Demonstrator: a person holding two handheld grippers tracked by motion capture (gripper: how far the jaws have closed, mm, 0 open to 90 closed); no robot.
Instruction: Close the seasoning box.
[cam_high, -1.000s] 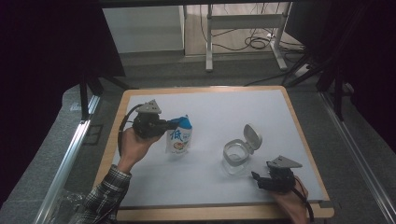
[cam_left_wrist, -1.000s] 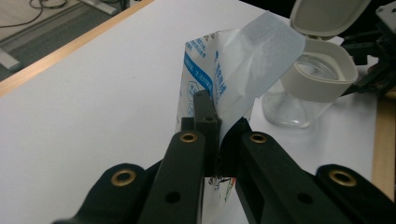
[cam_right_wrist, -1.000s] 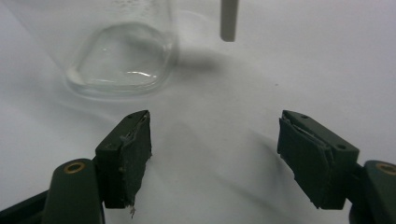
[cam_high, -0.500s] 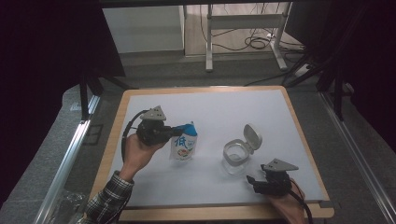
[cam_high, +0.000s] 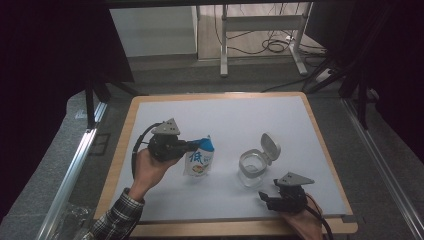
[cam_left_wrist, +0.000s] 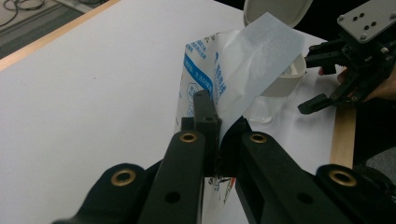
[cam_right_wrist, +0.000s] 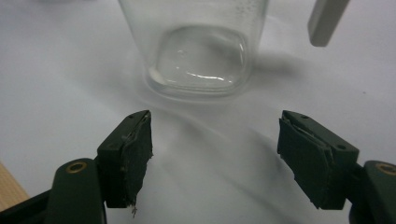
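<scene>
Left gripper (cam_high: 192, 146): clamped on the top edge of the pouch, jaws pressed together with the film pinched between them (the left gripper view (cam_left_wrist: 218, 135) shows this best).
Pouch (cam_high: 199, 160): white with blue print, standing upright on the mat, left of the jar and apart from it; its upper flap bends over toward the jar side.
Right gripper (cam_high: 265, 196): jaws spread wide with nothing between them; in the right gripper view (cam_right_wrist: 215, 140) the two pads sit either side of bare mat, short of the jar.
Jar (cam_high: 251, 167): clear, square-bottomed, standing on the mat just beyond the right gripper; it looks empty.
Lid (cam_high: 270, 146): pale grey, hinged at the jar's rim and flipped open, tilted up and back.
Mat (cam_high: 230, 117): white sheet covering the wooden table (cam_high: 320, 135).
Left hand (cam_high: 150, 167): wrapped around the left gripper's body, with a checked sleeve (cam_high: 117, 217) at the wrist.
Right hand (cam_high: 300, 222): at the near edge of the table, behind the right gripper.
</scene>
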